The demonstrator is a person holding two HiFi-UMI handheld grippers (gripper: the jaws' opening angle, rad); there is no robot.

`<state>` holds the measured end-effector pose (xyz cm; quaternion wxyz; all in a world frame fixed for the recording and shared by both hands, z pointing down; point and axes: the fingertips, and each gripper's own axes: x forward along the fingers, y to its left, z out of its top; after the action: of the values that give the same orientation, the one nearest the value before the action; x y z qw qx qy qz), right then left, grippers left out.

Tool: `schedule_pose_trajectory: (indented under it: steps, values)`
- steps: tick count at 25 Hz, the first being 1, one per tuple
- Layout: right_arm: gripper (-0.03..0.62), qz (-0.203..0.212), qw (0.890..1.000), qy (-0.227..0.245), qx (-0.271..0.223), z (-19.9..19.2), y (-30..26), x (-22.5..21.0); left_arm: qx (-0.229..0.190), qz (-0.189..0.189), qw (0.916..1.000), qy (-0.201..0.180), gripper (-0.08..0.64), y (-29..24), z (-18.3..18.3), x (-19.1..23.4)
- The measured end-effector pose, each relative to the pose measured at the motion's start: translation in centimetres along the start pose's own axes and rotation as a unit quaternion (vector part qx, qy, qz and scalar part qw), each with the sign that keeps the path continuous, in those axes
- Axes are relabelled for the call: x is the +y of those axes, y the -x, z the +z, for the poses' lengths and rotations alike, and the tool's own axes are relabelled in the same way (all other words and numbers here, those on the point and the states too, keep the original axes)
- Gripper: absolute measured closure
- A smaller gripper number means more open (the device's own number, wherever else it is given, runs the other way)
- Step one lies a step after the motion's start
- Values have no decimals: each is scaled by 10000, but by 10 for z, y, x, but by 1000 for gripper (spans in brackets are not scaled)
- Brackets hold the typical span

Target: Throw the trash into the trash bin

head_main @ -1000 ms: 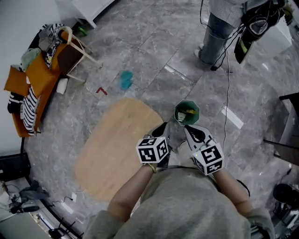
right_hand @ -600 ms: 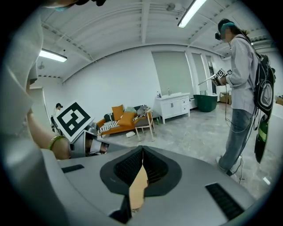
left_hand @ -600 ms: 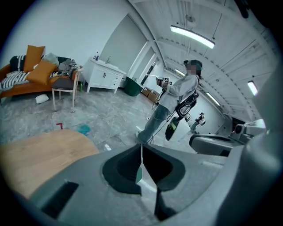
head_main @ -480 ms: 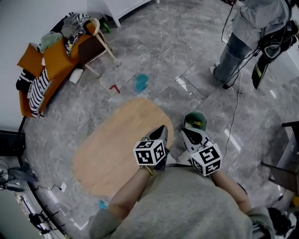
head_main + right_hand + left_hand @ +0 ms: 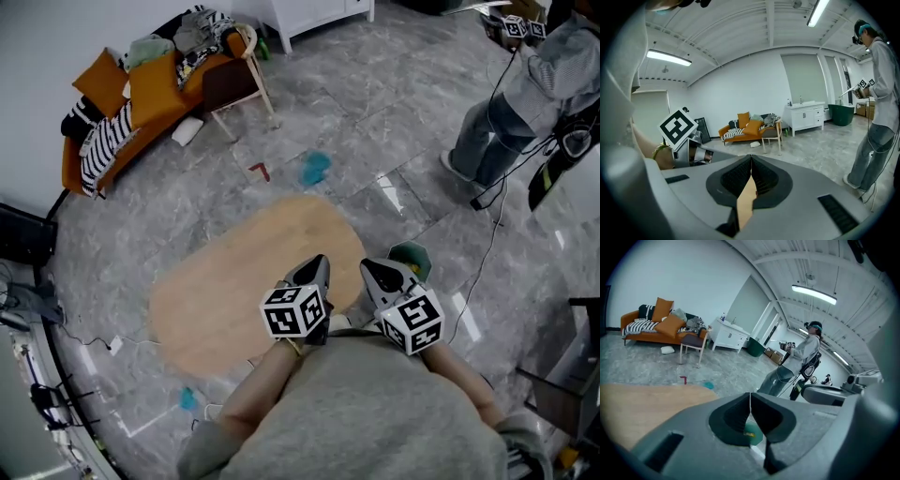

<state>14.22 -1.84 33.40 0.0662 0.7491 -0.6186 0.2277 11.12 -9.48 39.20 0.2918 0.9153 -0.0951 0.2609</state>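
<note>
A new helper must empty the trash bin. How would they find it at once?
Start at the oval wooden table in the middle of the room. Just off its end nearer the standing person, beside the right gripper, stands the trash bin. It is a small green open-topped tub, upright, unlike the flat teal scrap beyond the table.

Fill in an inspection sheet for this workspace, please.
Surface: oval light wooden table, nothing seen on its visible top.
Job's things: green trash bin on the floor by the table's right end; teal crumpled scrap on the floor beyond the table.
Clutter: small red piece beside that scrap.
Grippers: left gripper and right gripper both shut, empty.
Cables: black cable across the floor near a standing person.
Surroundings: orange sofa piled with clothes, wooden chair, white cabinet.
</note>
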Motion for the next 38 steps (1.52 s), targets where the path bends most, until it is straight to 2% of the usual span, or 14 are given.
schedule_pose_trajectory:
  steps: [9, 21, 26, 38]
  values:
    - [583, 488, 9986, 203, 2, 9, -23, 37, -403, 411, 9977, 360, 541, 37, 2, 38]
    - [583, 879, 9953, 408, 88, 10, -47, 75, -730, 688, 9929, 642, 541, 69, 5, 75]
    - [583, 993, 9934, 529, 232, 9, -52, 83, -815, 708, 9916, 709, 541, 75, 9, 82]
    - [584, 992, 9936, 534, 87, 10, -55, 89, -743, 550, 9938, 622, 541, 70, 8, 82]
